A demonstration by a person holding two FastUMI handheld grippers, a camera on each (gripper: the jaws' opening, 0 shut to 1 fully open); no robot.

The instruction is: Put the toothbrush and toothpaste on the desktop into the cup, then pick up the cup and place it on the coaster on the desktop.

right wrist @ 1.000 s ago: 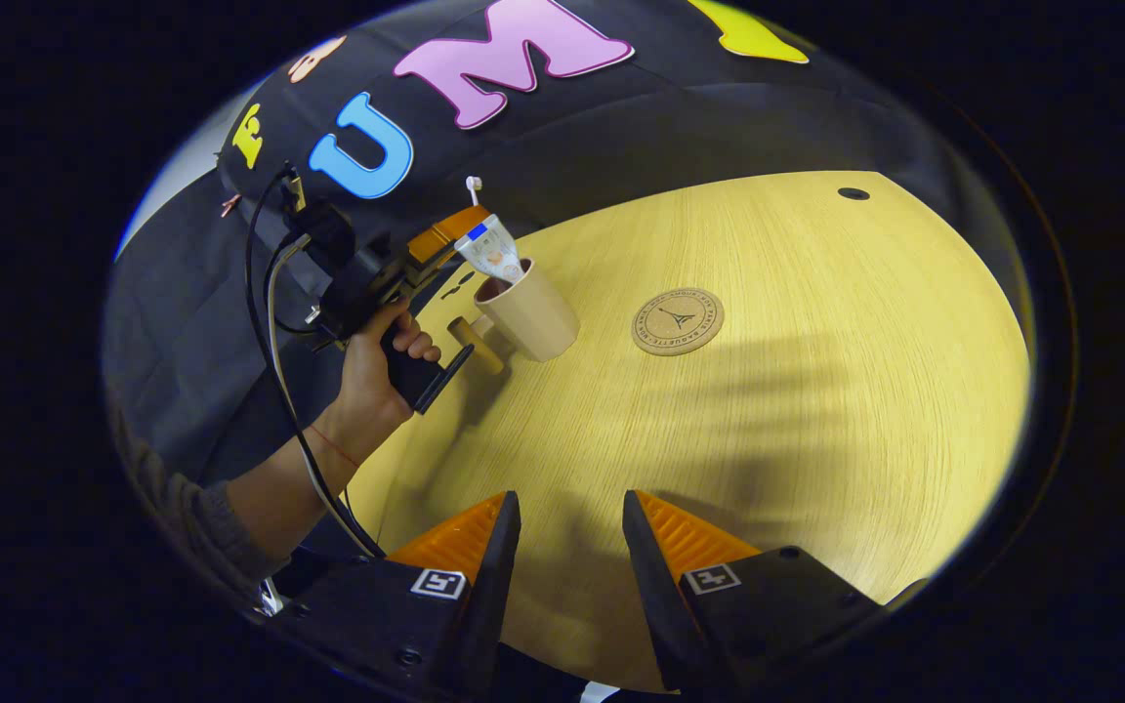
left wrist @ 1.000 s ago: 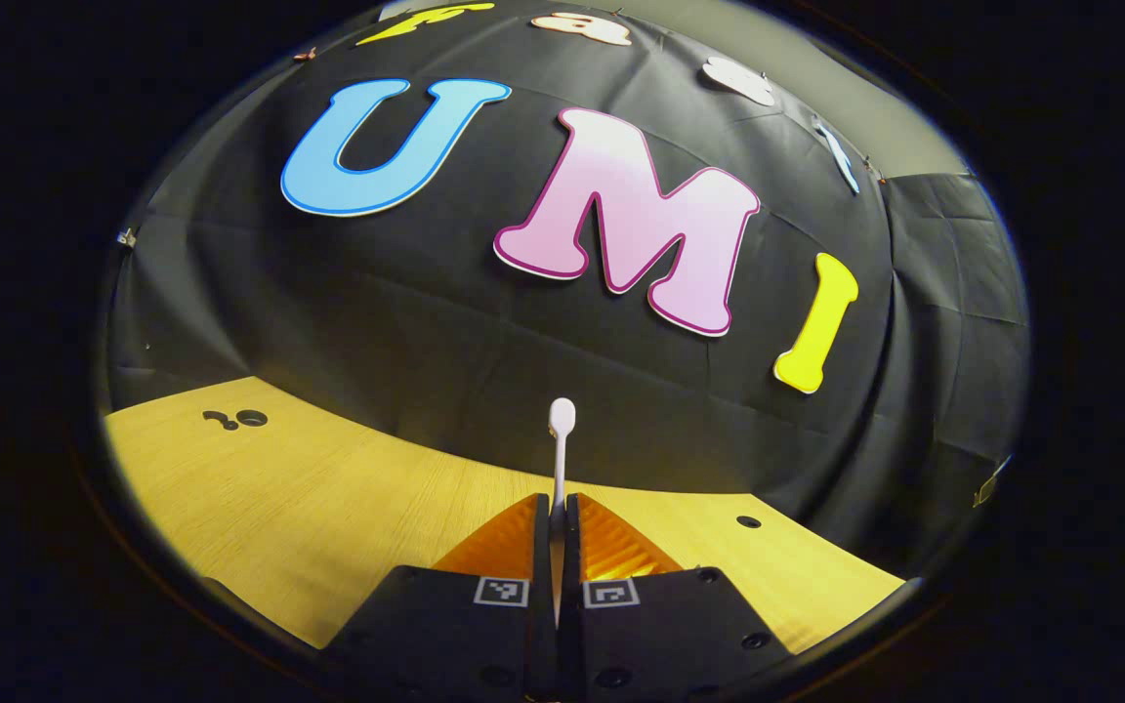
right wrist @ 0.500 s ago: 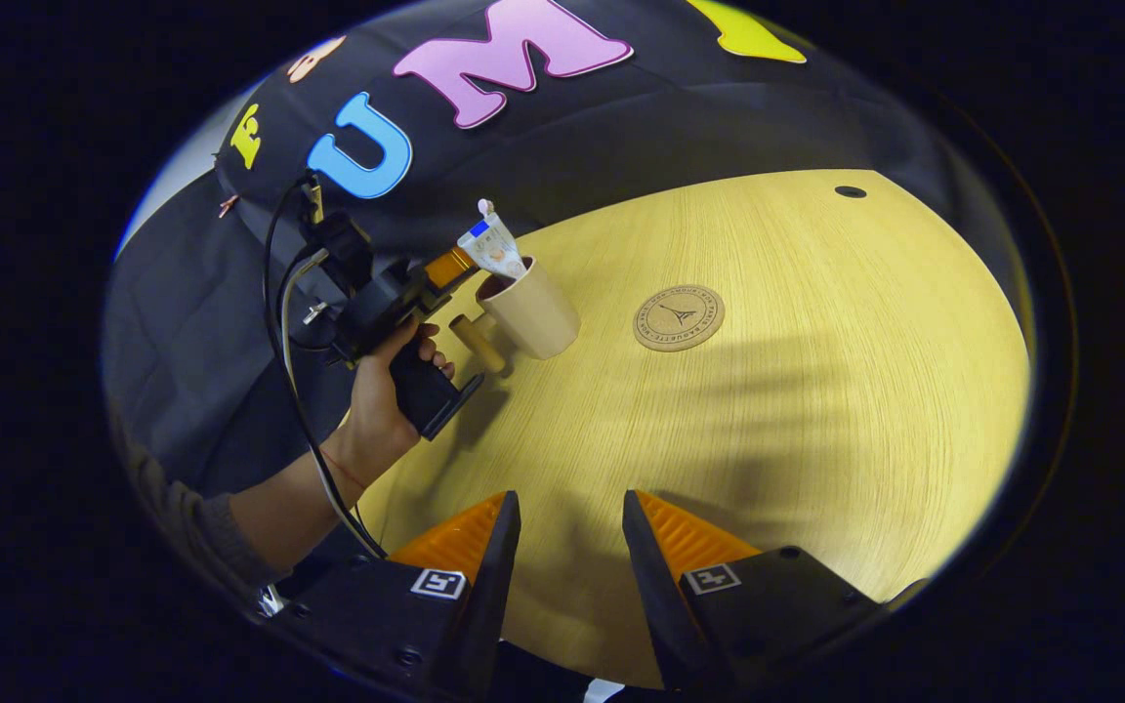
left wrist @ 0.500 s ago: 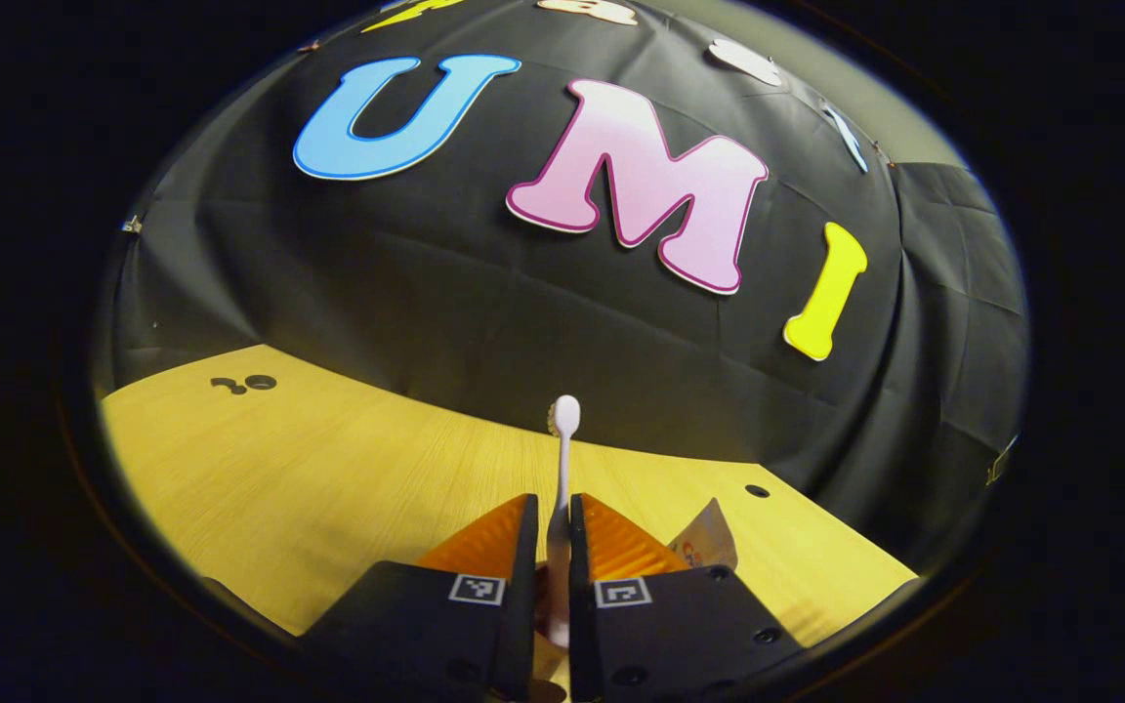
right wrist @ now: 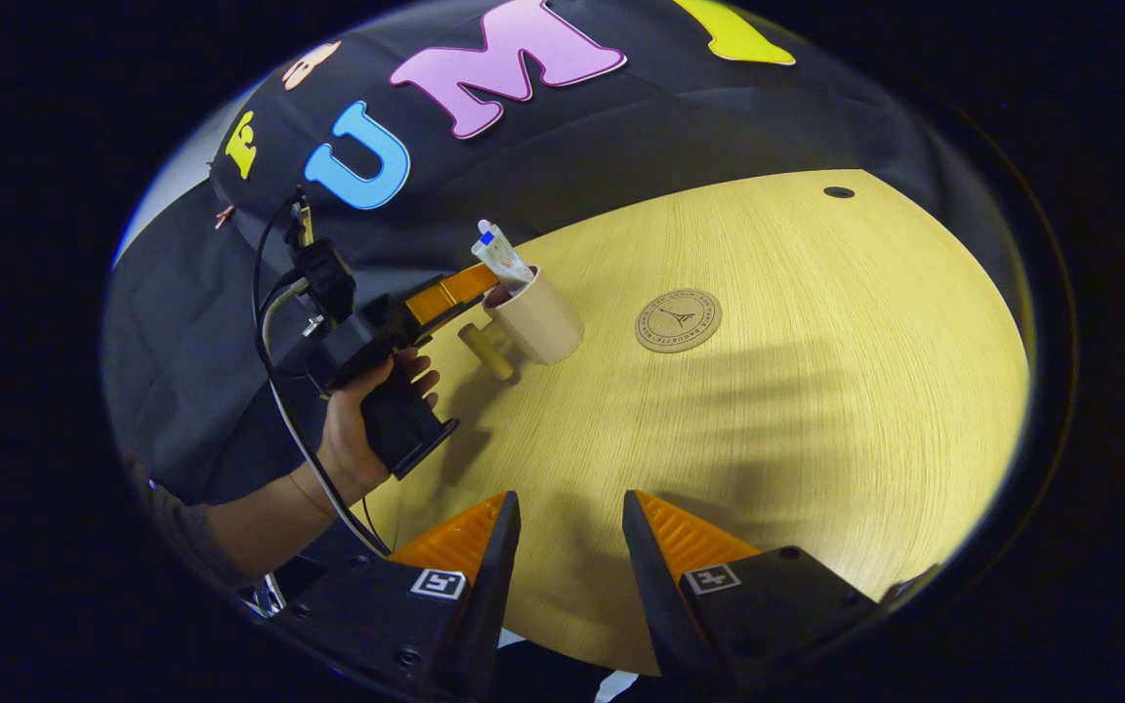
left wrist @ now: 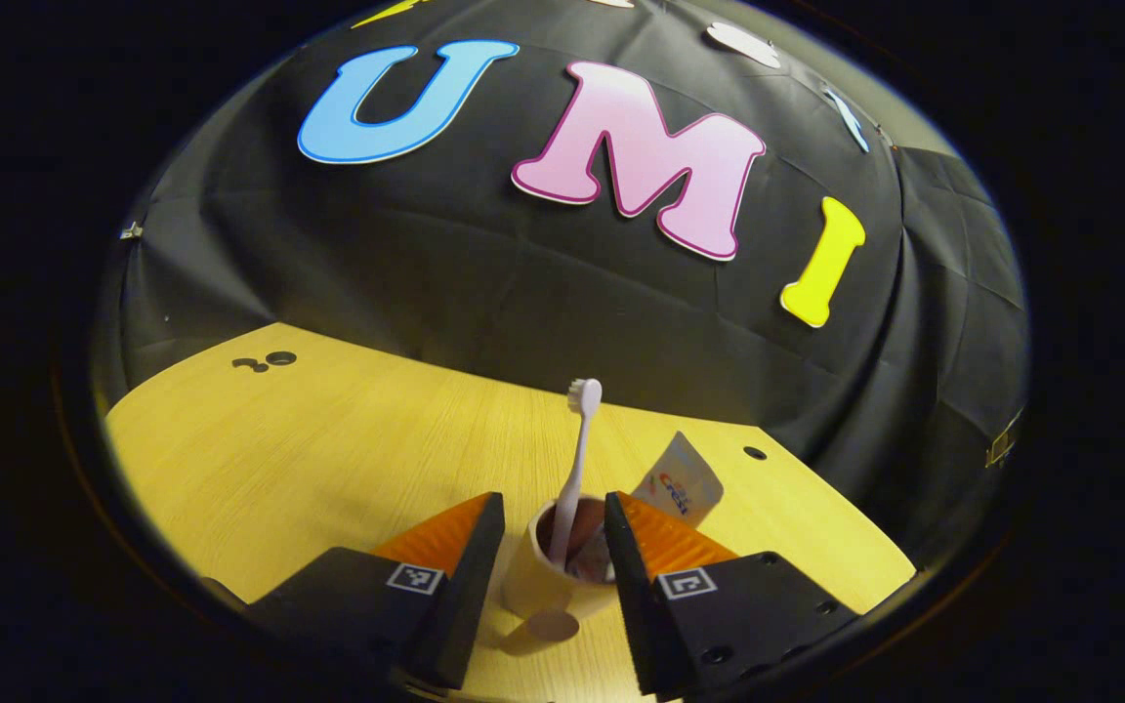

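A beige cup (left wrist: 533,586) with a peg-like handle (left wrist: 553,625) stands on the wooden desktop. A white toothbrush (left wrist: 577,449) stands upright in it, head up, and the toothpaste tube (left wrist: 682,483) leans out to the right. My left gripper (left wrist: 551,503) is open, its fingers on either side of the cup's rim and apart from the toothbrush. In the right gripper view the cup (right wrist: 541,322) holds the toothpaste (right wrist: 501,256), and the round cork coaster (right wrist: 678,320) lies to its right. My right gripper (right wrist: 570,508) hangs open over the near desktop with nothing in it.
A hand (right wrist: 357,439) holds the left gripper (right wrist: 455,291) from the cup's left, with cables trailing behind. The round desktop (right wrist: 816,391) has small holes near its far edge (right wrist: 838,192). The black cloth wall rises right behind the table.
My left gripper has lowered the toothbrush into the cup and opened, letting it go. The toothbrush now stands in the cup beside the toothpaste. The right gripper has barely moved.
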